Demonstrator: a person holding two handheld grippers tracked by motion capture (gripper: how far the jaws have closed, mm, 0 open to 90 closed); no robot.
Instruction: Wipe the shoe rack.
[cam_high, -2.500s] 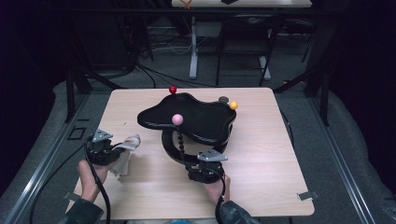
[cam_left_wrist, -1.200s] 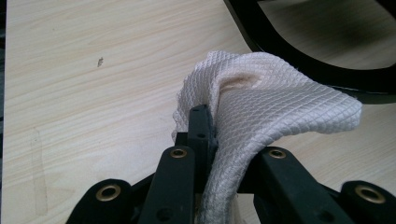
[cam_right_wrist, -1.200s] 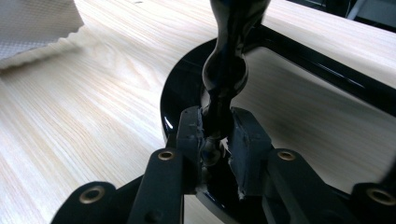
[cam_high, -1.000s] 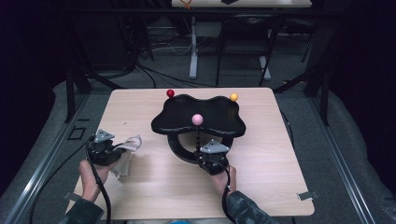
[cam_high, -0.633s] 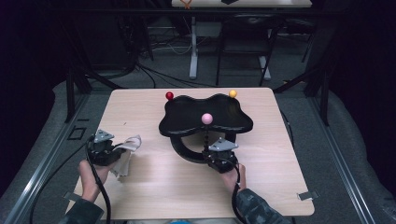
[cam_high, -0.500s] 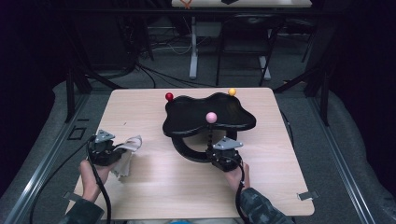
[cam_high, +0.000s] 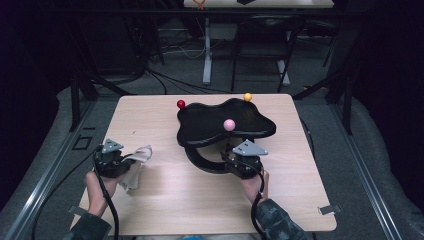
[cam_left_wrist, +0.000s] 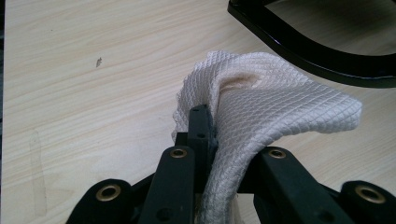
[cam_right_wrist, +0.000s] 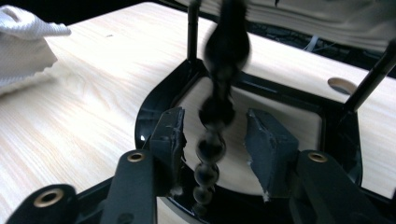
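The left gripper (cam_high: 111, 159) rests low at the desk's (cam_high: 165, 210) near left, forearm coming in from the bottom edge, its fingers (cam_left_wrist: 201, 122) pinching a white cloth (cam_left_wrist: 261, 107) that drapes onto the wood. The right gripper (cam_high: 239, 161) sits at the near edge of the black stand (cam_high: 225, 122), pointing away from the person. Its fingers (cam_right_wrist: 170, 133) have just been opening and stand spread, with a blurred, beaded black post (cam_right_wrist: 217, 112) between them, untouched.

A lab-like workroom: a bare wooden table (cam_high: 165, 200) fenced by metal framing (cam_high: 40, 185), with cables (cam_high: 170, 82) on the floor.
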